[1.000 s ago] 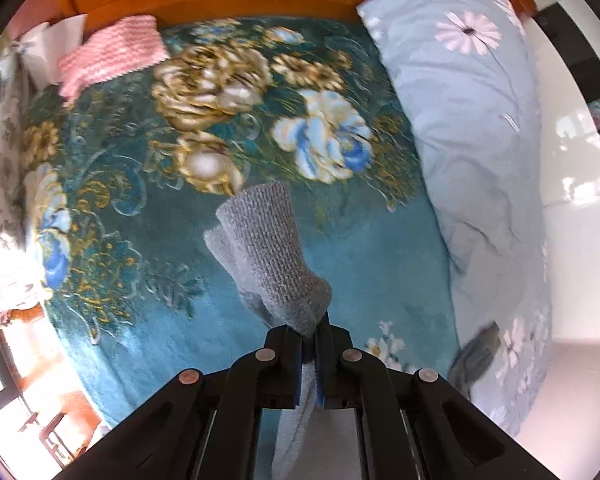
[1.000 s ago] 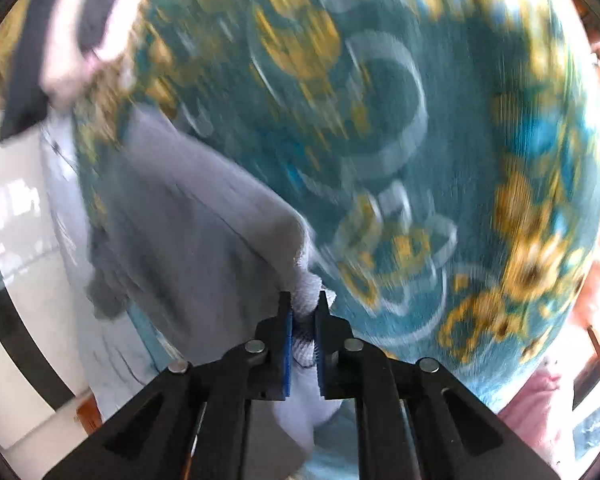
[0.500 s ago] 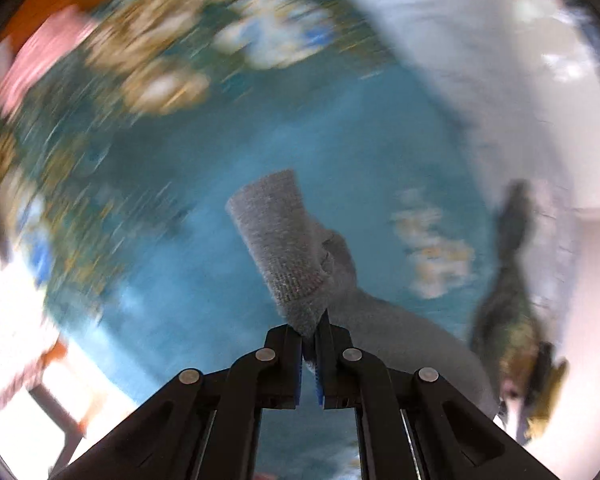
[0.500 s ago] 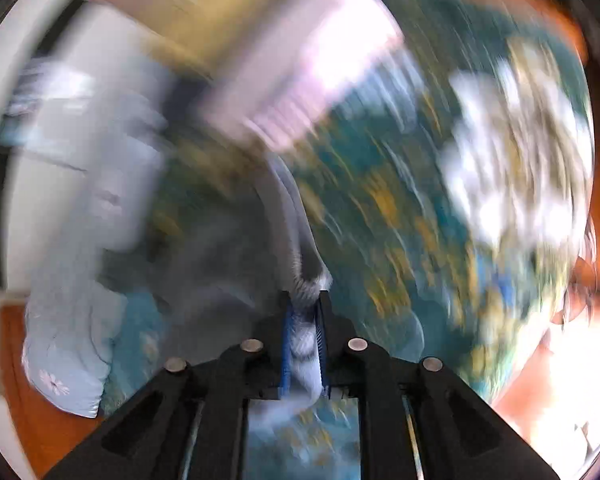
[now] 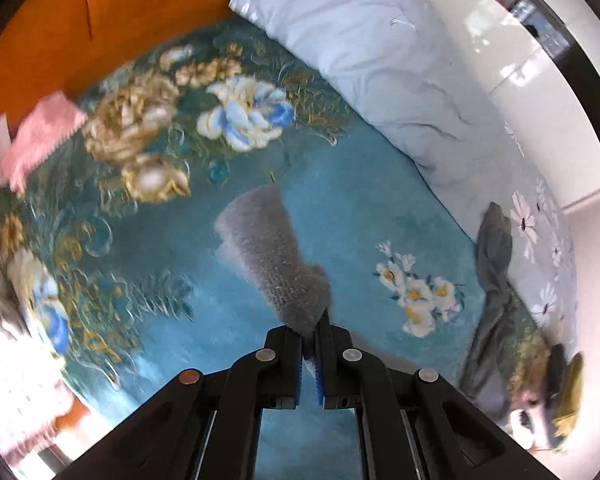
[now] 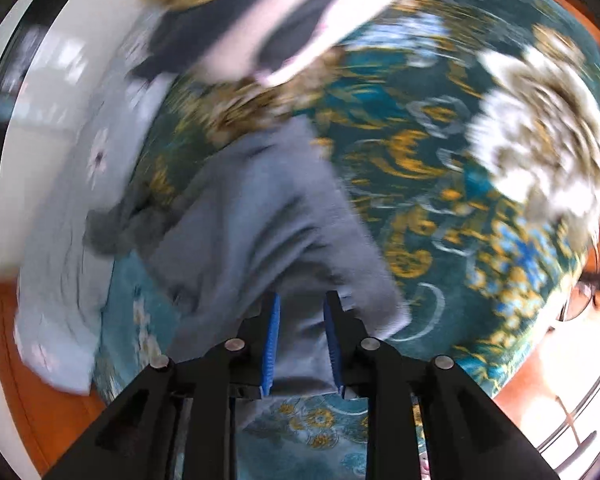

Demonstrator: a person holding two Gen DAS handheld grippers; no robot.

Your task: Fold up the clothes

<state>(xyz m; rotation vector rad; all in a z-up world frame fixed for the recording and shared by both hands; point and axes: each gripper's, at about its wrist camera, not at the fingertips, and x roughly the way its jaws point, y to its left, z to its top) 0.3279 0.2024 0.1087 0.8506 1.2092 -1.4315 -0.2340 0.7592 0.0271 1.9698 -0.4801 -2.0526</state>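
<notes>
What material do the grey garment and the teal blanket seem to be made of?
Grey garment: seemingly knitted fabric, matte; its cuff shows ribbed, fuzzy loops. Teal blanket: probably plush fleece, with a soft sheen and printed flowers; blur leaves this uncertain.

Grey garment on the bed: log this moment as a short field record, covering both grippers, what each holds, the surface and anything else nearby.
item: grey garment, with a knit cuff
left gripper: shut on the cuff
right gripper: open, jaws apart above the grey cloth, gripping nothing
surface: teal floral blanket
nearby: pale blue quilt with daisies; pink cloth at the blanket's far edge
image quality: right wrist view heavily blurred
</notes>
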